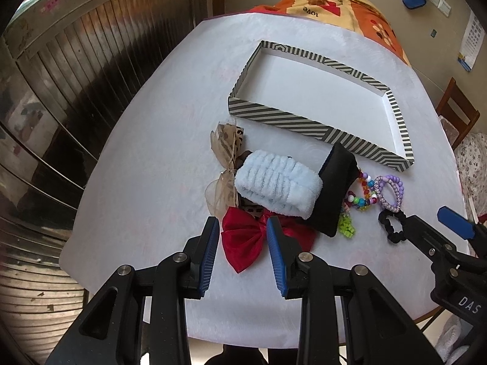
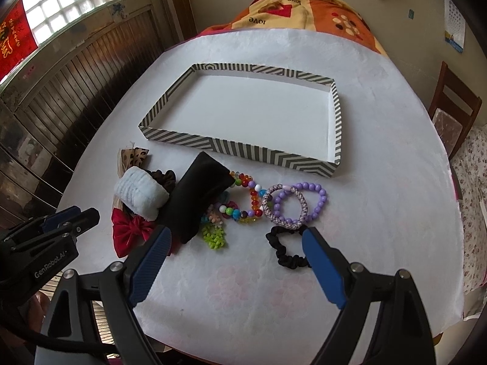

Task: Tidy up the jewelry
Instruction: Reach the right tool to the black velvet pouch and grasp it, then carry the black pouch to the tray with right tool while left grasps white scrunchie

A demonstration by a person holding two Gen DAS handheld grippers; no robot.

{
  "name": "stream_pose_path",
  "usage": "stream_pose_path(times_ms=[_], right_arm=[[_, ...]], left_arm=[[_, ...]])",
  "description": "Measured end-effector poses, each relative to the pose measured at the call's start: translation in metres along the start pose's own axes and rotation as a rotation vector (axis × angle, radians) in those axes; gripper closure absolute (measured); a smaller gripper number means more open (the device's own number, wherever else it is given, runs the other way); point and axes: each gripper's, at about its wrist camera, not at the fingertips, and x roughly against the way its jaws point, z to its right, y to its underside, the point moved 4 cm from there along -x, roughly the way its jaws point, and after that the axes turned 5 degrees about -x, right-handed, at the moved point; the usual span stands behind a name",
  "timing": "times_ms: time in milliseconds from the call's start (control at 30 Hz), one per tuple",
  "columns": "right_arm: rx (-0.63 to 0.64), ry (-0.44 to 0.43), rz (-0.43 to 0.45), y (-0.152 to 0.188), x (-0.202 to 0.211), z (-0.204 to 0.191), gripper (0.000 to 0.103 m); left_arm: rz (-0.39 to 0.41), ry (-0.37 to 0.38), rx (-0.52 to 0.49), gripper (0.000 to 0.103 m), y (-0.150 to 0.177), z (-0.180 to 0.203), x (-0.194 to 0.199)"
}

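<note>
Two hand-held grippers are held over a white-covered desk where a heap of hair accessories and bead bracelets is piled just in front of an empty striped tray. The left hand-held gripper is seen with its jaws apart and nothing pressed between them, hovering over a red bow at the near edge of the heap. The right hand-held gripper is spread wide, also empty, with a black scrunchie lying between its fingers on the near side of the tray. Between scrunchie and tray, a purple bead bracelet and a braided lilac band are overlapped, with a multicoloured bead bracelet just beside them. A pale blue fluffy band is wrapped around a black pouch nearer the tray's left corner. The scrunchie is judged light, soft and easily squashed, best pinched across one side of its gathered ring. The beads are judged hard and slippery, likely to roll, and are better taken across the strand.
</note>
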Motion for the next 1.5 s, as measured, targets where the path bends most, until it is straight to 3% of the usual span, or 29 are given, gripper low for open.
stream_pose_path(times_ms=[233,367,467,767,867,933,1067,1267,1500], right_arm=[[-0.033,-0.076,-0.035,-0.004,-0.017,-0.002,0.012],[-0.033,-0.133,-0.052,-0.011,-0.033,-0.01,0.012],[-0.043,-0.169,-0.075,-0.017,-0.047,-0.015,0.016],[-0.09,-0.204,-0.144,-0.033,-0.089,-0.021,0.02],[-0.098,-0.23,-0.167,-0.036,-0.1,-0.019,0.035],[-0.096,-0.263,-0.185,-0.036,-0.107,-0.018,0.058],[-0.062,-0.318,-0.178,-0.035,-0.108,-0.018,0.082],[-0.027,-0.349,-0.177,-0.038,-0.099,-0.013,0.086],[0.008,-0.347,-0.176,-0.042,-0.095,-0.011,0.086]], left_arm=[[-0.04,0.043,0.079,0.079,0.0,-0.021,-0.009],[-0.077,0.108,0.14,0.079,-0.001,-0.031,-0.015],[-0.075,0.105,0.164,0.079,-0.003,-0.036,-0.015],[-0.081,0.152,0.255,0.079,-0.02,-0.044,-0.021],[-0.086,0.164,0.259,0.079,-0.027,-0.039,-0.025],[-0.098,0.178,0.272,0.079,-0.032,-0.036,-0.032],[-0.117,0.192,0.302,0.079,-0.04,-0.033,-0.045],[-0.153,0.197,0.32,0.079,-0.048,-0.024,-0.067],[-0.168,0.159,0.272,0.078,-0.05,-0.012,-0.078]])
